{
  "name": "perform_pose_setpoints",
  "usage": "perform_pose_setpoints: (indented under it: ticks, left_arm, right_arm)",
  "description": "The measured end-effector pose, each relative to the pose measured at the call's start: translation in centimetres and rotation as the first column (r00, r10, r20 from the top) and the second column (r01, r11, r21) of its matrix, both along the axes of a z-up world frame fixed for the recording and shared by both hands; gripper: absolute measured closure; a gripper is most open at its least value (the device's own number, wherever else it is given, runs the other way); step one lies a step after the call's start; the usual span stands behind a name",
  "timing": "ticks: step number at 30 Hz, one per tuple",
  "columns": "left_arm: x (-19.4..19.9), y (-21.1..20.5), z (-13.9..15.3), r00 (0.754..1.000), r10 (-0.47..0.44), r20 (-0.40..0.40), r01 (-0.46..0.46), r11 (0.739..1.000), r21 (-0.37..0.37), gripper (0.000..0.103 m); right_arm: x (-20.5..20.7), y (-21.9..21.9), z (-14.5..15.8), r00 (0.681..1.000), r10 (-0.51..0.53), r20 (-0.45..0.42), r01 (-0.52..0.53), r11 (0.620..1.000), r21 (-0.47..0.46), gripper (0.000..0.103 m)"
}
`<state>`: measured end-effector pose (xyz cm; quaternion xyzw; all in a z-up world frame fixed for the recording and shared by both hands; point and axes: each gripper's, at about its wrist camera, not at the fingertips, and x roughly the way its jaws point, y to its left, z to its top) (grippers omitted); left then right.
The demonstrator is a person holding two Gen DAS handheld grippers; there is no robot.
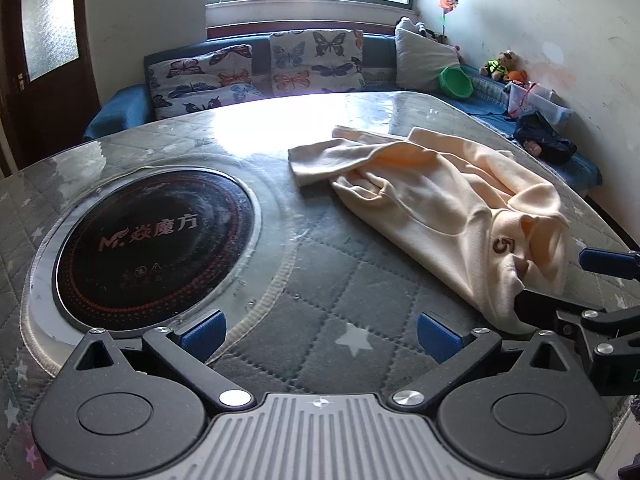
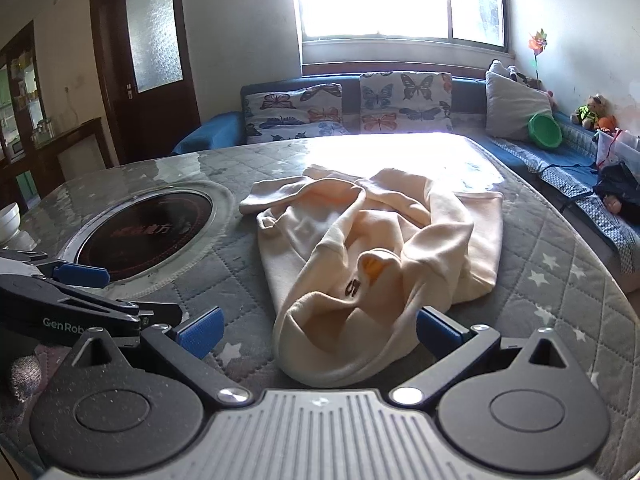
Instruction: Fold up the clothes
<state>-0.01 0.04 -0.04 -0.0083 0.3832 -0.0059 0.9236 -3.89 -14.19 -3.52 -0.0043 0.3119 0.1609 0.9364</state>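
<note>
A cream sweatshirt (image 1: 440,208) with a dark "5" on it lies crumpled on the quilted grey table cover (image 1: 340,280). In the right wrist view the sweatshirt (image 2: 360,248) fills the middle, with its near hem lying between the wide-apart blue pads. My left gripper (image 1: 320,334) stands open over bare cover, to the left of the garment, with nothing between its fingers. My right gripper (image 2: 320,332) is open too, hovering at the garment's near edge without pinching it. From the left wrist view, the right gripper's blue pad (image 1: 608,262) shows at the right border.
A round black induction cooktop (image 1: 156,248) is set into the table at left. A white bowl (image 2: 10,216) sits at the far left edge. Behind the table runs a blue sofa with butterfly cushions (image 2: 404,100), a green bowl (image 2: 545,130) and toys.
</note>
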Motion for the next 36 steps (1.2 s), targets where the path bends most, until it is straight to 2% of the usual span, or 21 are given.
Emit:
perform_pose_setpoints:
  ticks: [3, 11, 23, 36]
  left_arm:
    - [0.0, 0.3, -0.3, 1.000, 0.008, -0.003, -0.008, 1.000, 0.004, 0.000]
    - [-0.4, -2.4, -1.0, 1.000, 0.015, -0.013, -0.015, 1.000, 0.017, 0.000]
    - [-1.1, -3.6, -1.5, 0.999, -0.021, -0.027, 0.021, 1.000, 0.015, 0.000]
    - [-0.1, -3.7, -1.0, 0.998, -0.057, -0.038, 0.058, 0.998, 0.017, 0.000]
  right_arm:
    - [-0.6, -0.2, 0.1, 1.000, -0.003, 0.023, 0.002, 0.999, 0.034, 0.000]
    - [-1.4, -0.2, 0.0, 1.000, -0.010, -0.008, 0.010, 1.000, 0.015, 0.000]
    - [-2.6, -0.9, -0.2, 0.999, -0.041, -0.026, 0.042, 0.999, 0.011, 0.000]
    - [-2.1, -1.1, -0.3, 0.997, -0.058, -0.048, 0.058, 0.998, -0.003, 0.000]
